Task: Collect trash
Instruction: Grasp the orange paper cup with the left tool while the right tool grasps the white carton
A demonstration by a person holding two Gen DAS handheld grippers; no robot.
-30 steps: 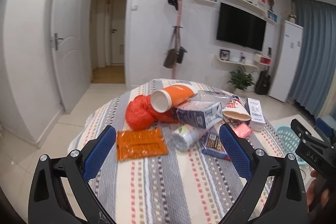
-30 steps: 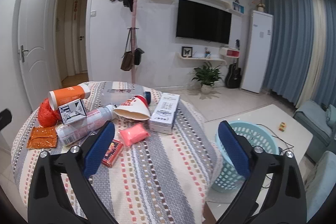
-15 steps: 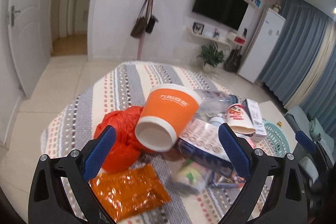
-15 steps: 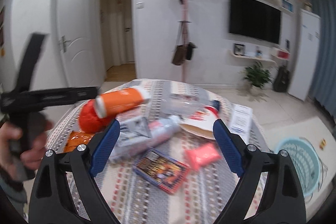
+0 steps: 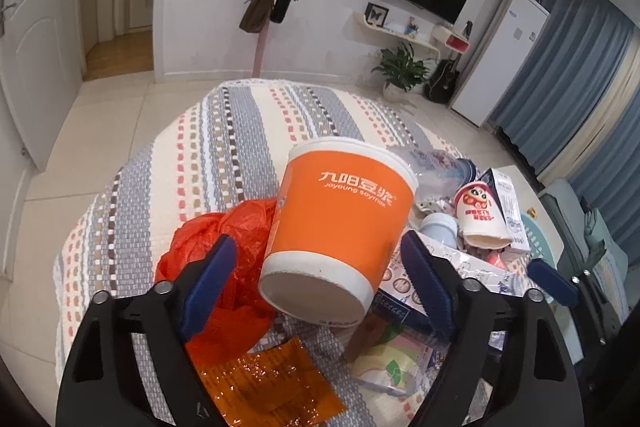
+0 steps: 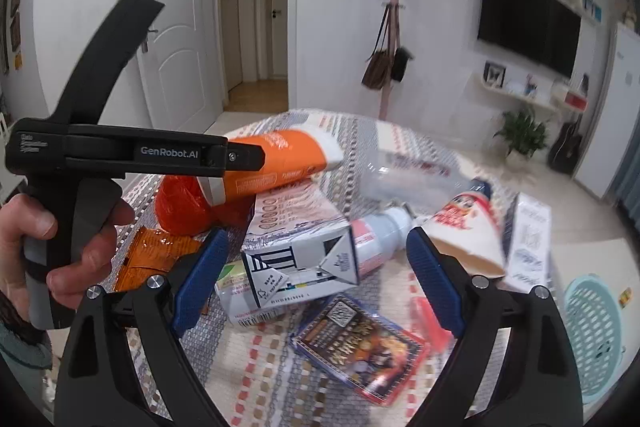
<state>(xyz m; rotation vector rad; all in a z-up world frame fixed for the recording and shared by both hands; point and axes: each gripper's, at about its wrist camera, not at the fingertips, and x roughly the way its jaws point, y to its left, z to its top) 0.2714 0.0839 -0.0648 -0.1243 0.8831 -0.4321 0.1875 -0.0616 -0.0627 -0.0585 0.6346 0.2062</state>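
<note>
Trash lies piled on a round table with a striped cloth [image 5: 240,131]. An orange paper cup [image 5: 340,231] lies tipped on a red plastic bag [image 5: 224,239]. My left gripper [image 5: 316,283] is open, its blue pads on either side of the cup's base, not touching it. My right gripper [image 6: 316,287] is open around a white carton [image 6: 304,251]. The orange cup [image 6: 276,163] and the left gripper's body [image 6: 120,155] show in the right wrist view. A light blue basket [image 6: 596,331] stands on the floor at the right.
An orange foil packet [image 5: 268,383], a plastic bottle [image 6: 376,239], a red-and-white cup [image 6: 464,227], a white box [image 6: 528,235], a card pack [image 6: 360,343] and a pink item [image 6: 432,319] lie around. A coat rack [image 5: 268,3] stands behind the table.
Both grippers have moved in over the pile. The left one closed in on the orange cup; the right one swung left from the basket side to the white carton.
</note>
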